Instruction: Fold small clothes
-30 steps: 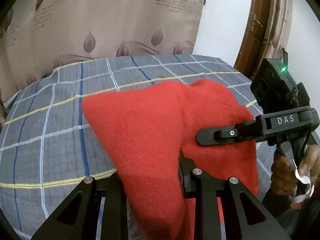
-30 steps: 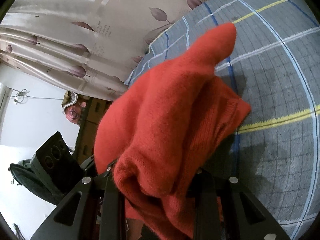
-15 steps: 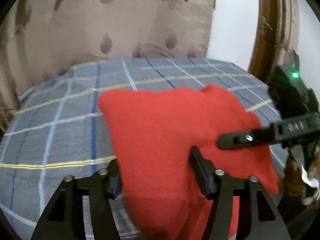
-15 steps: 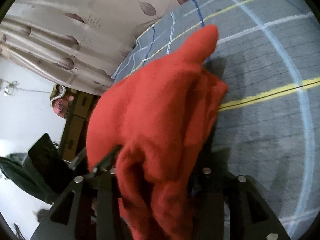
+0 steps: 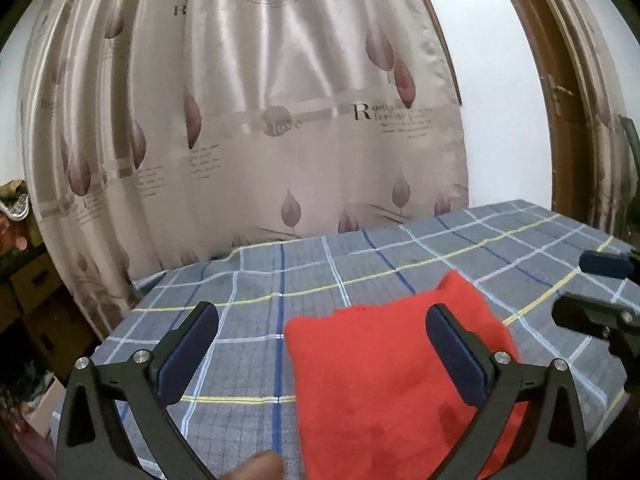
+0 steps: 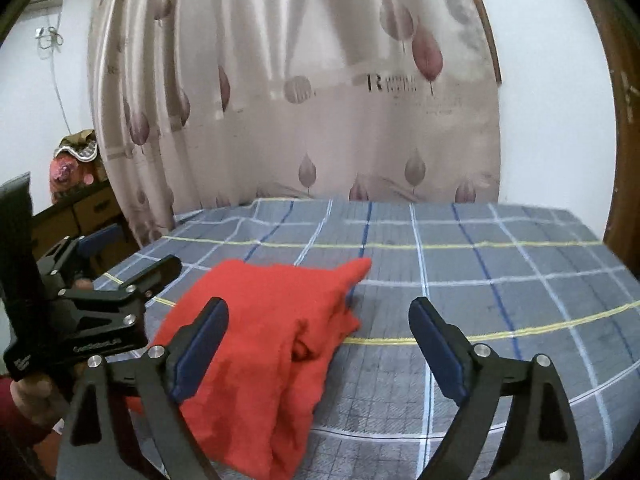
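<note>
Item: red knitted garment (image 5: 384,376), small, lying folded in a thick bundle on the bench (image 5: 248,320), which was covered with a grey checked cloth.

Position: near the front edge of the bench, well clear of the curtain (image 5: 256,120) hanging behind it; a pointed corner of the garment stuck out toward the curtain.

Left tongs (image 5: 322,346): jaws opening and spread wide, nothing pinched; the garment lay beyond and below them, mostly on the right-finger side.

Right tongs (image 6: 318,342): jaws opening and spread wide, nothing pinched; the garment lay under the left finger, with bare cloth beneath the right one.

Handling, as judged: soft, light and limp, with no stiffness of its own; it would sag and slide out of shape if lifted by one point. The knit looked grippy rather than slippery, and not fragile, though pads could snag loose loops.

Where to take hold, as judged: at two outer corners or along one folded edge, pinching all layers together, one tongs on each end.
</note>
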The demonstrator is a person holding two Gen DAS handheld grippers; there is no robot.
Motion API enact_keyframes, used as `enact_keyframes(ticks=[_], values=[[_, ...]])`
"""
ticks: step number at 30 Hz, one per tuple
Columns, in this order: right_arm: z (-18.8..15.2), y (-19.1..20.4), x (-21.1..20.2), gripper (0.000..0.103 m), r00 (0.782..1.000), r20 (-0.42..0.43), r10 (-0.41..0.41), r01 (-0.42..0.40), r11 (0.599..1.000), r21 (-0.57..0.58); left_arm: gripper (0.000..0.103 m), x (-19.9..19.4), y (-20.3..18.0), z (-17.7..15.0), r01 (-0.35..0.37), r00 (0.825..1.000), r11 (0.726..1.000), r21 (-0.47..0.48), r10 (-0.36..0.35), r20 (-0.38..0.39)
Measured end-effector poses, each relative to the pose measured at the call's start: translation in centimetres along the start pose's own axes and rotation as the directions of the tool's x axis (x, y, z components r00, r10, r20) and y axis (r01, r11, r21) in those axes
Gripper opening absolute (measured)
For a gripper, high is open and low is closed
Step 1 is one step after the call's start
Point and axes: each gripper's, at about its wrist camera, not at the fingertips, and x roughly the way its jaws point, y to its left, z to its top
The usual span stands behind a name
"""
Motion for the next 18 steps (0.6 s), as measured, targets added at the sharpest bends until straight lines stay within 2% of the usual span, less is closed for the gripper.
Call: enact_keyframes(ticks=[9,14,18], values=[[-0.5,0.0,-0.3,0.094,0.999,-0.030,0.017,-0.017,1.000,-0.004,0.103,-0.5,2.0,0.9,0.084,0.996,0.986,-0.141,-0.086,-0.007],[-0.8,0.3,0.0,0.095,0.999,-0.048,0.024,-0.024,1.000,-0.011,0.103,-0.3,1.9,0.5,0.018,1.000,0.990,-0.140,-0.020,-0.013],[-1.1,1.1,-0.1,0.097,0.999,-0.048,0.020,-0.022,0.999,-0.041,0.103,0.0,1.9,0.2,0.005,0.999,0.988,-0.154,-0.010,-0.033]])
